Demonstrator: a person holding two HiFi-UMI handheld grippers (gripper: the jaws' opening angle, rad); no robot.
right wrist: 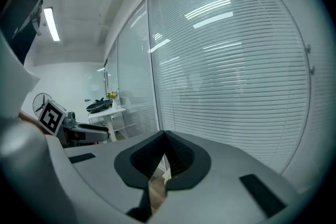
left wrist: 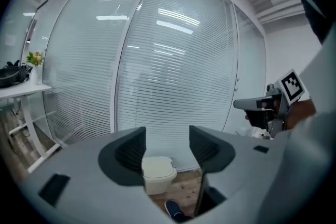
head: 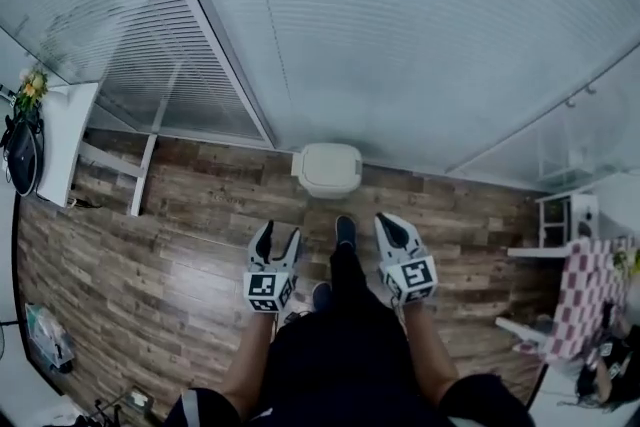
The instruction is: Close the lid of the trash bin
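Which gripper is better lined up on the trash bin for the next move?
Left, probably. The left gripper frames the trash bin between its open jaws; the right gripper, jaws together, sees only a sliver. The lid already looks down.

Left gripper (head: 280, 235) agape, right gripper (head: 392, 227) closed.

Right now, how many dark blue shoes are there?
2. One dark blue shoe is forward, near the cream lidded trash bin; the other is further back, partly hidden by a leg.
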